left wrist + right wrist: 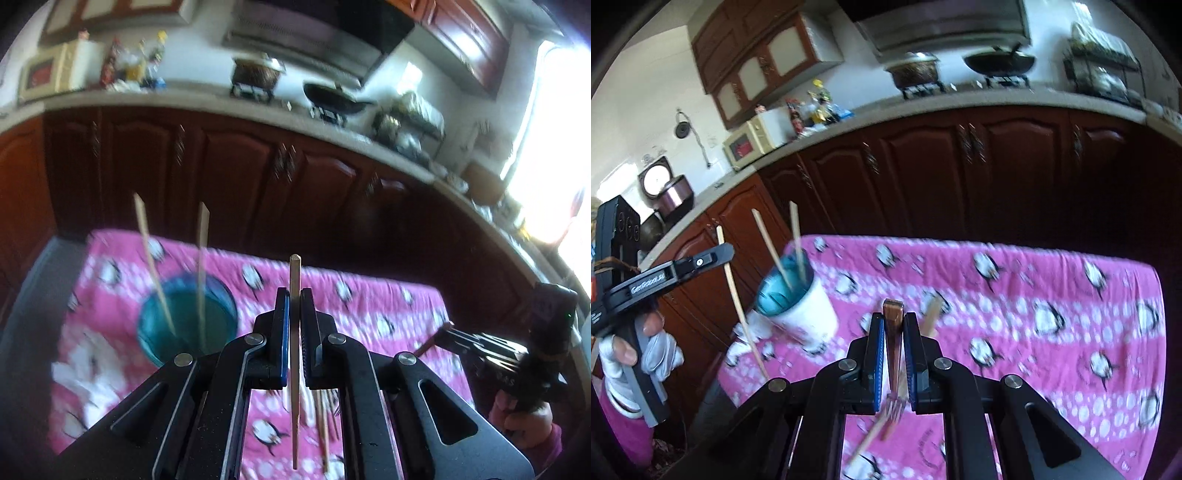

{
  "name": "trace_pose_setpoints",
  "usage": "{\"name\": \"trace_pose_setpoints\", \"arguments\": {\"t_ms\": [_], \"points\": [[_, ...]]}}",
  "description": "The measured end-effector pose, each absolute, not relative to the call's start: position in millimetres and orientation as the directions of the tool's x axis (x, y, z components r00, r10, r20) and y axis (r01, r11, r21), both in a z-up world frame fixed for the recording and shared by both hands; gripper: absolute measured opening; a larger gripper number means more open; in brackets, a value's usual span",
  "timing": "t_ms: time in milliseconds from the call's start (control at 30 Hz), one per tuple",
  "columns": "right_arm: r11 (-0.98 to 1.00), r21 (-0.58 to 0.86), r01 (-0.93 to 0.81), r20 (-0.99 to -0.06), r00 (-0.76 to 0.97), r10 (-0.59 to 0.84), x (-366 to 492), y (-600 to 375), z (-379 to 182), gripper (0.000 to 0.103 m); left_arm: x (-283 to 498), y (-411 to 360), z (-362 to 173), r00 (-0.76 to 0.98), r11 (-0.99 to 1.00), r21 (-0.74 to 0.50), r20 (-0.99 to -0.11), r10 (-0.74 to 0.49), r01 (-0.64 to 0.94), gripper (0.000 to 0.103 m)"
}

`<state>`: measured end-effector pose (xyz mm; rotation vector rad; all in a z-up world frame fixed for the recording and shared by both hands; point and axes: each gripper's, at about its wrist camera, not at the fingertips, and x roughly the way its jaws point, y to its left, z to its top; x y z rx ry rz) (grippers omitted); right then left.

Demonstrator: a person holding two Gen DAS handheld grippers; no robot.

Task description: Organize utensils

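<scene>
Pink cloth printed with penguins (369, 295) covers the table, and on it, towards the left side, stands a cup (798, 306) that is teal inside and white outside. Two chopsticks (201, 269) stand in the cup, leaning apart with their ends above the rim. The left gripper (294, 295) has its fingers pressed narrowly together on a single pale wooden chopstick (295, 332), which runs straight through the jaws and sticks out beyond the tips; from the right wrist view the same stick hangs steeply slanted beside the cup, held above the cloth. The right gripper (894, 321) is clamped nearly shut on a fork (893, 354) with a brown wooden handle, the handle end poking out past the fingertips and the metal tines back near the camera (the tines are blurred, so their detail is hard to read). Below the grippers, loose chopsticks and other utensils (325, 417) lie on the cloth, too blurred to count. A white-gloved hand (646, 354) grips the left tool's handle, with a magenta sleeve beneath it; the other hand (524, 417) holds the right tool at the edge of the left wrist view. Behind the table runs a row of dark red-brown cabinets (960, 177) under a pale counter carrying a wok (999, 62), a pot (914, 72) and a cream microwave (750, 142).
</scene>
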<state>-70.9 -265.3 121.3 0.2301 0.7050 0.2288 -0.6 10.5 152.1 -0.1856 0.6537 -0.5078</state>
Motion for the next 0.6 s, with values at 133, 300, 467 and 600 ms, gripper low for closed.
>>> {"name": "trace_pose_setpoints", "arguments": {"t_ms": [133,300,467,600], "points": [[0.943,0.271,-0.191,-0.56,0.766,0.316,-55,-239,157,0.009,14,38,176,0.75,0.894,-0.295,-0.49,-0.445,0.338,0.004],[0.93,0.236,-0.281,-0.505,0.783,0.365,-24,-197,199,0.009,42,70,190,0.812,0.929,-0.266,-0.461,-0.356,0.256,0.004],[0.917,0.215,-0.336,-0.49,0.776,0.398,11,-161,219,0.009,75,93,191,0.843,0.947,-0.263,-0.452,-0.291,0.186,0.004],[0.914,0.191,-0.357,-0.499,0.767,0.404,39,-132,218,0.009,100,101,187,0.859,0.953,-0.264,-0.442,-0.26,0.152,0.004]]}}
